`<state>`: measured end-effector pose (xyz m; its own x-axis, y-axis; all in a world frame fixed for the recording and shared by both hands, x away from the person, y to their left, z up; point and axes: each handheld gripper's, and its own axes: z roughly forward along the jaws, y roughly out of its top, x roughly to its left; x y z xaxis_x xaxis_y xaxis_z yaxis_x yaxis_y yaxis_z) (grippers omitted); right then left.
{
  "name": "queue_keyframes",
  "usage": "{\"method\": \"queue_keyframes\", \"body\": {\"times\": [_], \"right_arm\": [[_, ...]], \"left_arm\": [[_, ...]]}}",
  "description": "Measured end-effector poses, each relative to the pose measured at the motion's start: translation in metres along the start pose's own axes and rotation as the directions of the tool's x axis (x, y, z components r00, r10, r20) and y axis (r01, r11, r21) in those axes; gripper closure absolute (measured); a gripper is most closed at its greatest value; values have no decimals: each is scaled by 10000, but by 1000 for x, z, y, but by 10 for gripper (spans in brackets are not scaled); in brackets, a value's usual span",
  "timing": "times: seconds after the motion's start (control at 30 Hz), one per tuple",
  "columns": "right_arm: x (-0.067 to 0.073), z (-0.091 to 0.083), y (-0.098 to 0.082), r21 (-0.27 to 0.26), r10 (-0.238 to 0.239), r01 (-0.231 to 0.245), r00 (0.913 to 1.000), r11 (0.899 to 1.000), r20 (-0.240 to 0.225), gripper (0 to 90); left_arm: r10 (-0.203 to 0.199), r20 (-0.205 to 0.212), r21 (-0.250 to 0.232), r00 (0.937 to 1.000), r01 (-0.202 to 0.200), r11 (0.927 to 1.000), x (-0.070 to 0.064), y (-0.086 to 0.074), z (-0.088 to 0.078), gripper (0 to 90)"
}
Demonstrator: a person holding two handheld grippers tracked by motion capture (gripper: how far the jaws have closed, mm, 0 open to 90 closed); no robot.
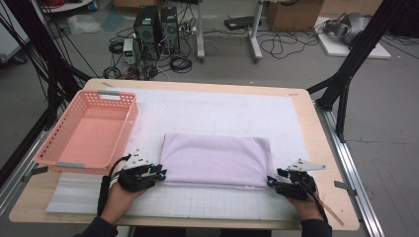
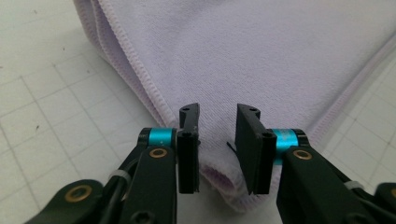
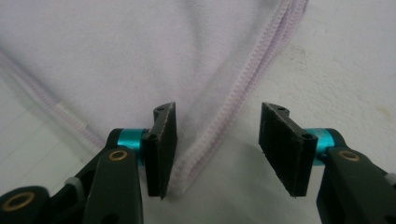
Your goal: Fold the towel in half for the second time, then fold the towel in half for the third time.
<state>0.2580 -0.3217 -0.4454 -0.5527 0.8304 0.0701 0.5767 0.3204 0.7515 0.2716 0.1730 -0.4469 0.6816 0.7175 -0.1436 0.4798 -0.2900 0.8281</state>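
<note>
1. Jaws of the left tool (image 2: 217,149) are straddling the near left corner of the folded lilac towel (image 2: 261,56), parted, with the cloth bunched between them but the pads not yet pressing it.
2. Jaws of the right tool (image 3: 219,151) are standing wide around the towel's near right corner, one pad just beside the stitched hem, nothing gripped.
3. Both hands are working the two near corners together, I'd judge so the towel can be lifted evenly for another fold.
4. Towel is lying flat mid-worktop (image 1: 207,113) on the gridded mat.
5. Pink basket (image 1: 126,123) is waiting at the left, probably to receive it.
</note>
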Motion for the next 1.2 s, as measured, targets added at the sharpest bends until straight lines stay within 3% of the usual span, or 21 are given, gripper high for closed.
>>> {"method": "queue_keyframes", "body": {"times": [0.03, 0.07, 0.1, 0.2, 0.27, 0.4, 0.47, 0.67, 0.87, 1.2], "right_arm": [[0, -8, 0, -316, -127, 128, 9999, 9994, 20, 411], [1, -11, 0, -544, -174, 179, 9998, 9984, 97, 386], [2, -15, 0, -923, -184, 201, 9996, 9955, 199, 360], [5, -25, 2, -1778, -195, 301, 9980, 9836, 606, 291], [6, -31, 4, -2466, 20, 183, 9966, 9689, 820, 243], [6, -36, 7, -3025, 291, 37, 9942, 9531, 1037, 207], [5, -37, 8, -3095, 277, 81, 9934, 9509, 1114, 207], [0, -35, 10, -3133, 299, 98, 9921, 9496, 1217, 205], [-2, -33, 9, -2903, 349, 8, 9925, 9569, 1175, 203], [-3, -33, 10, -2834, 381, -25, 9920, 9590, 1202, 198]], "left_arm": [[-372, -42, -467, 9993, 370, 9982, 2, 0, -4, 521], [-602, -55, -812, 9982, 595, 9949, 3, 0, -7, 483], [-602, -55, -812, 9982, 595, 9949, 3, 0, -7, 458], [-783, -198, -1717, 9967, 738, 9824, 6, 0, -15, 343], [-897, -226, -2281, 9957, 823, 9702, 6, 1, -19, 268], [-948, -294, -2751, 9951, 832, 9578, 7, 5, -21, 232], [-927, -357, -2776, 9951, 793, 9574, 8, 6, -21, 165], [-844, -321, -2861, 9959, 718, 9555, 12, 7, -21, 169], [-830, -352, -2803, 9959, 699, 9574, 12, 8, -20, 178], [-880, -425, -2696, 9952, 734, 9602, 12, 7, -22, 186]]}}
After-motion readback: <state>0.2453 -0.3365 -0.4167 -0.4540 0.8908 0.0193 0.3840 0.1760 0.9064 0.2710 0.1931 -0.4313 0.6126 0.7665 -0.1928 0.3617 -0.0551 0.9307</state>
